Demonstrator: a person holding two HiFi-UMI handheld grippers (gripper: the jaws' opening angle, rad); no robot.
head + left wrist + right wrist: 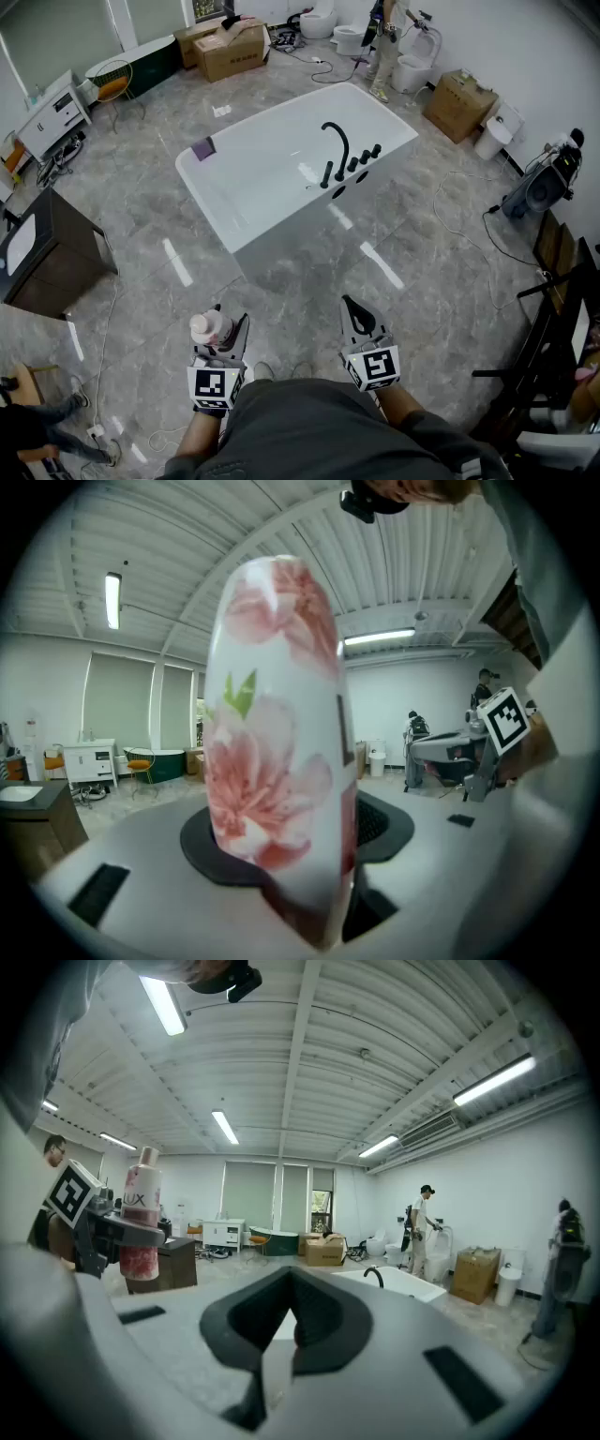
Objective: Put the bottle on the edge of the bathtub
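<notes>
Lower left, the left gripper (221,330) had its jaws clamped around the body of the upright bottle (210,327). Its glossy, rigid plastic looked light yet slippery, so a mid-body hold seemed right. To its right, the right gripper (360,322) had its jaws together and empty, and the bathtub (300,234) stood well apart at upper centre.

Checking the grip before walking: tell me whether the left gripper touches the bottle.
Touching. In the left gripper view, the bottle sits clamped between the left gripper's fingers.

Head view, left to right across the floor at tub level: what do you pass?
dark cabinet → bathtub → cardboard box → grey fan-like machine
</notes>
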